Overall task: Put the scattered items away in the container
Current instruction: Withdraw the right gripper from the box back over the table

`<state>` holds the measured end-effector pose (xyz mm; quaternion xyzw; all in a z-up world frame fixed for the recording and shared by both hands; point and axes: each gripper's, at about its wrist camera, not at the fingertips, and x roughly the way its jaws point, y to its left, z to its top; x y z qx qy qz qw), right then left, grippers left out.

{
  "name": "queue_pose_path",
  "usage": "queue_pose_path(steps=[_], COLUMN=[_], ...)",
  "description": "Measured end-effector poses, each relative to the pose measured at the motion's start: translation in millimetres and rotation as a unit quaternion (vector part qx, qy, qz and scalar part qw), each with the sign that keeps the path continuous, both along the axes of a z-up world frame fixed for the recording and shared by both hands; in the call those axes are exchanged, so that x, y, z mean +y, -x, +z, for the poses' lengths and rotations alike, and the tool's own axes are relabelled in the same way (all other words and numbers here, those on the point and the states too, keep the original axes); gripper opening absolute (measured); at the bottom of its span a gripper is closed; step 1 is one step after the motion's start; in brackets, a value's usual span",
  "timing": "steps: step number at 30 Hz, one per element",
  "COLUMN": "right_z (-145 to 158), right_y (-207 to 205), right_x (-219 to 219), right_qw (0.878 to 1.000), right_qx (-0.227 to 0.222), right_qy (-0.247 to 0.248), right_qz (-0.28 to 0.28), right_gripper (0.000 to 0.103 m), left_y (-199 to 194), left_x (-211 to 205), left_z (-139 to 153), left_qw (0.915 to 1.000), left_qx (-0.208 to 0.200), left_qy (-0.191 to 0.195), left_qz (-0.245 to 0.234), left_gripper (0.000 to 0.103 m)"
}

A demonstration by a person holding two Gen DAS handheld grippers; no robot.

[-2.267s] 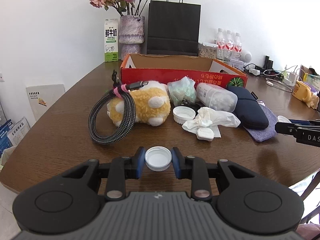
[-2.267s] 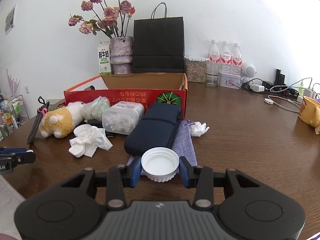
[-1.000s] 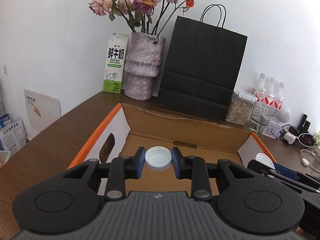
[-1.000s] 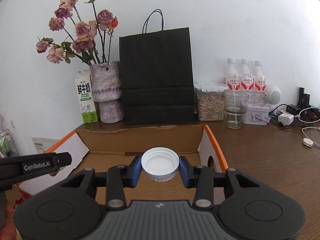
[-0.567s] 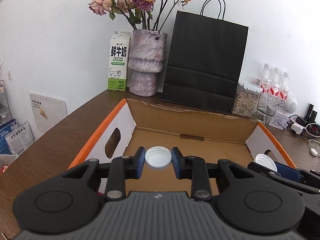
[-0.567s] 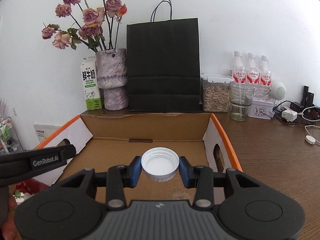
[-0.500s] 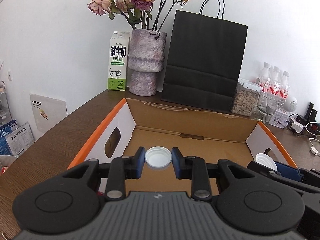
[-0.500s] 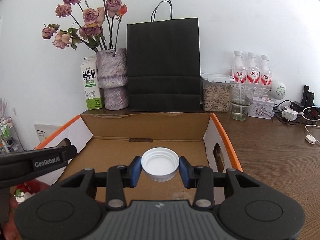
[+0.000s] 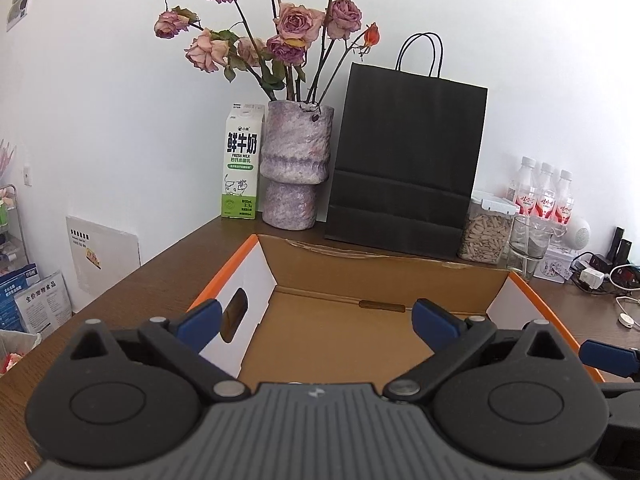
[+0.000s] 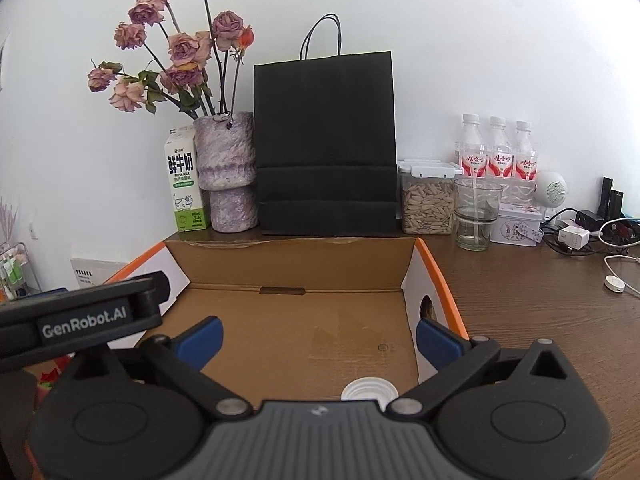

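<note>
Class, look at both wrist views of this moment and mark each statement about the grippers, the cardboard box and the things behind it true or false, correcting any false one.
1. The left gripper is clamped on a white cap. False: its jaws are spread with nothing between them.
2. The right gripper is open above the cardboard box. True.
3. A white cap lies on the box floor, in the right wrist view. True.
4. The milk carton stands inside the box. False: it stands on the table behind the box, beside the vase.
5. The black paper bag lies flat. False: it stands upright against the wall.
</note>
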<state>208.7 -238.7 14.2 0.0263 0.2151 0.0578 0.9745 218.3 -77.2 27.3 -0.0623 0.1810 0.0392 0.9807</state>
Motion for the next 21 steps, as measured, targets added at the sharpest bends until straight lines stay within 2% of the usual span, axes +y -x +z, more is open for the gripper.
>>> queue_pose_path(steps=[13, 21], right_z=[2.6, 5.0], right_y=[6.4, 16.2], right_x=[-4.4, -9.7], right_qw=[1.0, 1.0], right_qx=[-0.011, -0.025], right_qy=[-0.002, -0.001], right_qz=[-0.007, -0.01], right_gripper=[0.103, 0.103], left_y=[8.9, 22.6], left_x=[3.9, 3.7], left_z=[2.4, 5.6], left_qw=[0.9997, 0.9978], left_qx=[-0.021, -0.057], left_qy=[0.013, 0.027], left_qz=[-0.006, -0.023], left_gripper=[0.103, 0.103])
